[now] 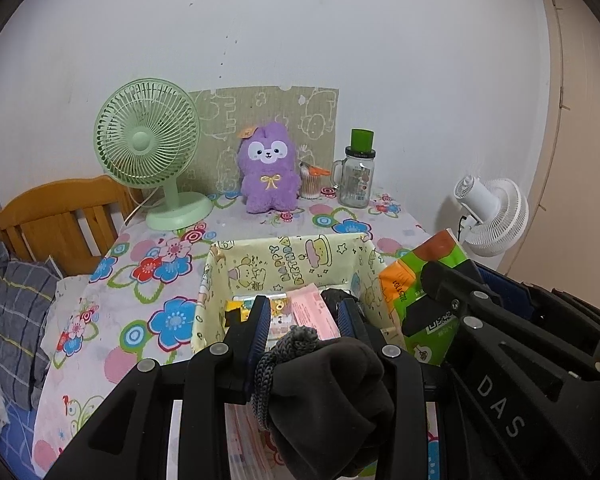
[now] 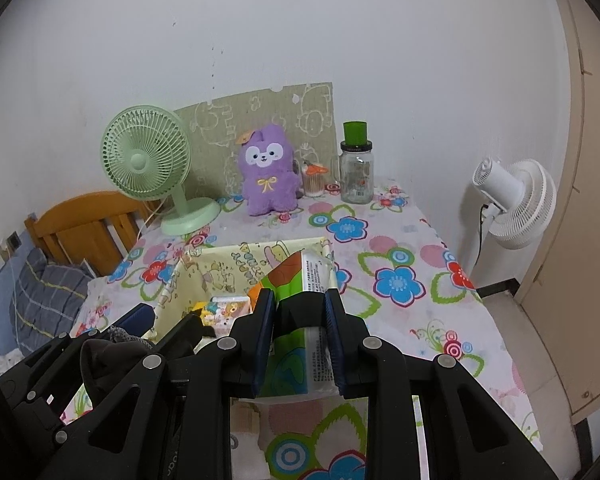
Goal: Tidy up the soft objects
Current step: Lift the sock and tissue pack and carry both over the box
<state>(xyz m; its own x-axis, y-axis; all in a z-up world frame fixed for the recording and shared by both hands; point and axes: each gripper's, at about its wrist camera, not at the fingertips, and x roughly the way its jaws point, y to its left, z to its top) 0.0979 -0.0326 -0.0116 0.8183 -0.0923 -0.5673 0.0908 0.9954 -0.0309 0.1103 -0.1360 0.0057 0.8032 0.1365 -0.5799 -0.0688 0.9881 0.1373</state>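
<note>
My left gripper (image 1: 304, 314) is shut on a bunched dark cloth with a grey knitted cuff (image 1: 328, 388). It hangs over the near edge of a yellow cartoon-print fabric box (image 1: 284, 254). Small packets, one of them pink (image 1: 314, 312), lie inside the box. My right gripper (image 2: 299, 300) is shut on a green and orange tissue pack (image 2: 296, 276), held over the box's near right corner (image 2: 328, 252). The left gripper (image 2: 162, 320) and its cloth (image 2: 100, 360) show at the lower left of the right wrist view. A purple plush toy (image 1: 266, 168) stands upright at the back of the table.
On the flowered tablecloth (image 2: 400, 280), a green desk fan (image 1: 148, 148) stands back left. A glass jar with a green lid (image 1: 358, 176) and a cotton-swab pot (image 1: 310, 184) stand back right. A white fan (image 2: 512, 200) is off the table's right edge, and a wooden headboard (image 1: 60, 216) off its left.
</note>
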